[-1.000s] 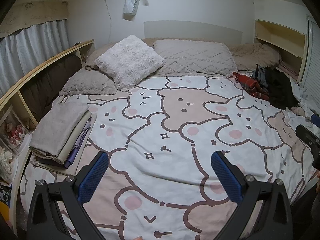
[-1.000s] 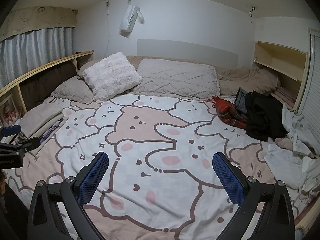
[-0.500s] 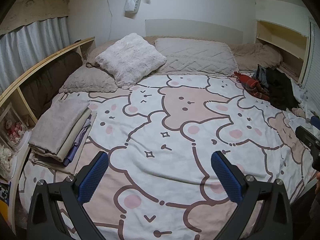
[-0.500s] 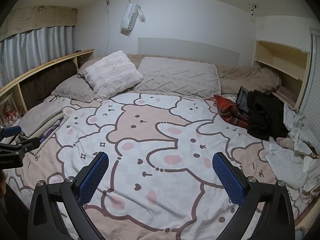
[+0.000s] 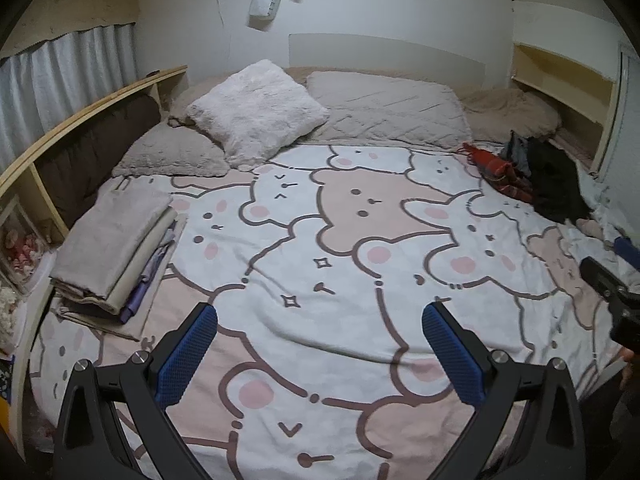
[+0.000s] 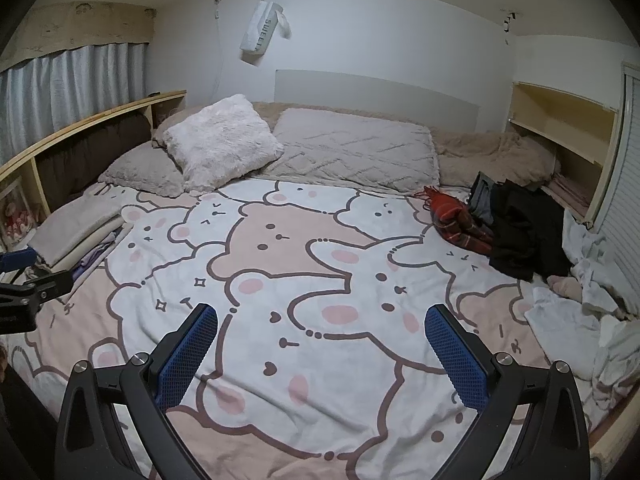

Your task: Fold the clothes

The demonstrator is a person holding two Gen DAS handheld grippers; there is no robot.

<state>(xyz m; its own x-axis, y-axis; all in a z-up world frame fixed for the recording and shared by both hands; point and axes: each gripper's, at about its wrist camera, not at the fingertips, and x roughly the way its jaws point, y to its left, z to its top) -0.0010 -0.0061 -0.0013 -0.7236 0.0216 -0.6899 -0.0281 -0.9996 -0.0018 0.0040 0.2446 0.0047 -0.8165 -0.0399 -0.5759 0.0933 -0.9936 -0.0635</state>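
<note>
A stack of folded clothes [image 5: 116, 252] lies at the bed's left edge, also in the right wrist view [image 6: 76, 232]. Unfolded clothes lie at the right side: a red plaid piece [image 6: 456, 220], a black garment [image 6: 528, 232] and white pieces [image 6: 580, 312]. The red piece [image 5: 500, 172] and the black garment [image 5: 556, 184] also show in the left wrist view. My left gripper [image 5: 320, 320] is open and empty above the bear-print blanket [image 5: 340, 240]. My right gripper [image 6: 320, 320] is open and empty above the same blanket, left of the white pieces.
Pillows [image 6: 224, 144] lie along the headboard. A wooden shelf [image 5: 72, 120] runs along the left side, and a cubby shelf [image 6: 560, 128] stands at the back right. A bag [image 6: 262, 28] hangs on the wall. Each gripper shows at the other view's edge.
Both views have tilted slightly; the bed sits a little lower in frame. Both grippers stay open and nothing on the bed has moved.
</note>
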